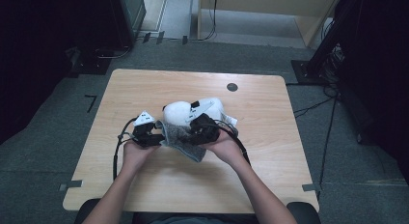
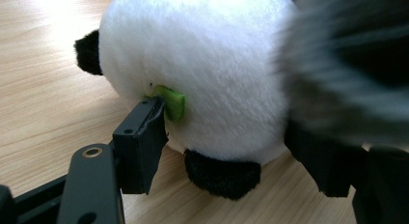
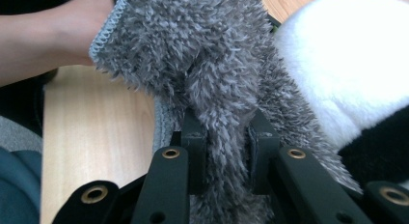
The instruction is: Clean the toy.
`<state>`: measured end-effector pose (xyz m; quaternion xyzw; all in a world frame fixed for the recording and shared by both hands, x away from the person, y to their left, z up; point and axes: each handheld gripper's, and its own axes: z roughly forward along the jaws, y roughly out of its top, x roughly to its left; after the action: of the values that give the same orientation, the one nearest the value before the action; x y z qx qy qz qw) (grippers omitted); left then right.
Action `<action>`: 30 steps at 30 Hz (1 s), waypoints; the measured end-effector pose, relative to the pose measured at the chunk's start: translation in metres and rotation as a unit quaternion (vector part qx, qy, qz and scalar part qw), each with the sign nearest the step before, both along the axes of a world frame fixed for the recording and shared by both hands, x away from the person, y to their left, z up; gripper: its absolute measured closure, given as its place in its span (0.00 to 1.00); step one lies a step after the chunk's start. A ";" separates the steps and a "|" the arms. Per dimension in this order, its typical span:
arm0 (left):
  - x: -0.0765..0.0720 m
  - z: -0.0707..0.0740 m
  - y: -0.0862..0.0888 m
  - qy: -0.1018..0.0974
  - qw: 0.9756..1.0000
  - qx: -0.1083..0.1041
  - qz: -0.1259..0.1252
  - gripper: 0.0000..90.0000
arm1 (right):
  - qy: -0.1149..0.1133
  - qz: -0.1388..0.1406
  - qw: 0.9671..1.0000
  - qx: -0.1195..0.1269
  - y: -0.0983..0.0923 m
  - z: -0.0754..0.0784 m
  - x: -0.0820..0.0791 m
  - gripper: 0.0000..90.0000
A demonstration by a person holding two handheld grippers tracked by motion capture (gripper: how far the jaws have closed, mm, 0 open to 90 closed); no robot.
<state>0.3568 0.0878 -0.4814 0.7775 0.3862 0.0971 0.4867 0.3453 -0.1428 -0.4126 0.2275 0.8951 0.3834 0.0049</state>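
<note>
Right hand-held gripper (image 3: pixel 224 137) is nipped tight on a fold of the grey cloth (image 3: pixel 202 64), the pile bunched between its jaws. Cloth is shaggy microfibre w/ a stitched edge: v. light, limp, drapes and folds on itself, no slip risk but a thin pinch could pull loose, so best taken on a doubled fold or at the hemmed edge.

Left hand-held gripper (image 2: pixel 226 137) stands about half wide w/ the plush panda (image 2: pixel 202 74) between its jaws; near jaw touches it by the small green tab (image 2: pixel 172 104), far jaw is blurred behind the cloth, so can't tell if it presses. Panda sits on the counter (image 2: pixel 43 93) straight ahead of the left one, just beside the right one. It's round, white fluffy body w/ black ears/feet: soft, squashy, light, rolls easily. Best held across the body; fur compresses, so I'd expect some give before it holds.
</note>
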 end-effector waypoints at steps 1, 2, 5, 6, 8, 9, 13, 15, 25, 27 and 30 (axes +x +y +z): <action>0.000 0.000 0.000 0.000 1.000 0.000 0.000 0.34 | 0.004 -0.003 1.000 -0.001 0.000 -0.002 0.002 0.83; 0.000 0.000 0.000 0.000 1.000 0.000 0.000 0.34 | 0.007 -0.008 1.000 -0.001 -0.001 -0.003 0.003 0.83; 0.000 0.000 0.000 0.000 1.000 0.000 -0.002 0.34 | -0.001 -0.018 1.000 -0.005 -0.005 -0.002 0.004 0.83; 0.000 0.000 0.000 0.000 1.000 0.000 -0.001 0.34 | -0.004 -0.020 1.000 -0.007 -0.007 -0.001 0.004 0.83; 0.000 -0.001 0.000 -0.001 1.000 -0.001 -0.001 0.34 | -0.005 -0.028 1.000 -0.005 -0.012 0.001 0.003 0.83; 0.000 -0.001 0.000 -0.001 1.000 -0.001 -0.001 0.34 | -0.006 -0.030 1.000 -0.006 -0.015 0.002 0.003 0.83; 0.001 -0.001 0.000 -0.001 1.000 -0.001 -0.001 0.34 | -0.008 -0.044 0.999 -0.005 -0.028 0.005 0.001 0.83; 0.001 -0.001 0.000 -0.001 1.000 -0.001 -0.002 0.34 | -0.008 -0.049 0.999 -0.008 -0.036 0.006 0.000 0.83; 0.001 -0.001 0.001 -0.003 1.000 0.000 -0.003 0.34 | -0.018 -0.083 0.996 -0.010 -0.081 0.011 -0.012 0.83; 0.001 -0.001 0.001 -0.003 1.000 0.000 -0.003 0.34 | -0.017 -0.090 0.996 -0.011 -0.090 0.011 -0.013 0.83; 0.001 -0.001 0.001 -0.003 1.000 0.000 -0.003 0.34 | -0.016 -0.101 0.995 -0.013 -0.102 0.012 -0.015 0.83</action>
<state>0.3577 0.0885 -0.4825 0.7785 0.3824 0.0975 0.4881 0.3307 -0.2445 -0.4008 0.3103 0.8722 0.3733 0.0606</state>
